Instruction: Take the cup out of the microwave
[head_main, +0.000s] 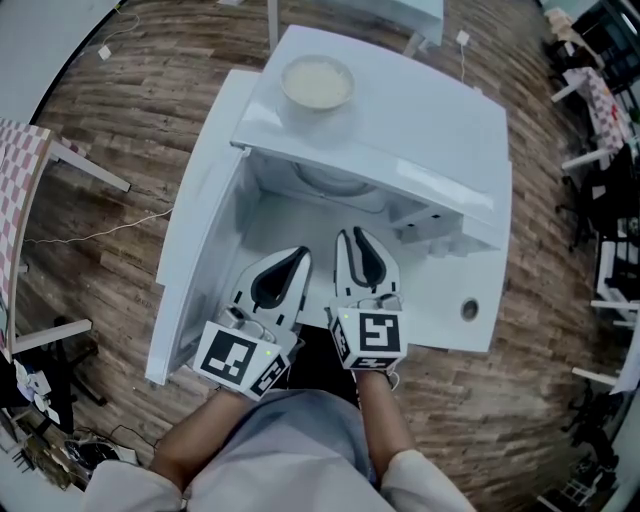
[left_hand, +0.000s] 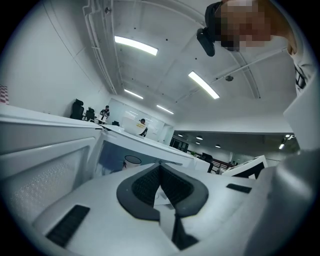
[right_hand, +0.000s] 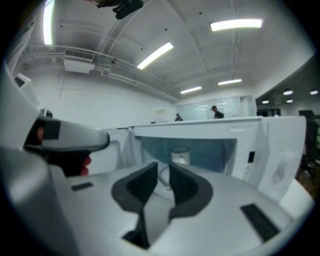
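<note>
Forearms in pale sleeves reach up from the bottom edge of the head view, each hand holding a claw tipped with a marker cube. Both claws point into the open mouth of a white microwave (head_main: 420, 130), side by side and just apart from each other.

Its door (head_main: 200, 230) is swung wide to the left. A pale bowl (head_main: 317, 82) sits on the top, near the back. From the head view the top hides most of the cavity; only the white floor and the edge of a round tray (head_main: 335, 182) show beneath it. A knob (head_main: 470, 309) sits on the front panel at the right. Wooden floor (head_main: 120, 120) surrounds everything.

The left claw (head_main: 303, 252) is closed: in the left gripper view its dark pads meet at the tips, with nothing gripped between them. The right claw (head_main: 350, 236) stands a little open, a narrow gap showing between its two pads in the right gripper view, and that gap is empty.

The cup (right_hand: 180, 155) is inside the microwave, upright, toward the back of the cavity. In the right gripper view it stands straight ahead, just above the gap between the pads, and clear of them. In the left gripper view it appears left of the pad tips, past the door's edge. Neither claw touches it.
</note>
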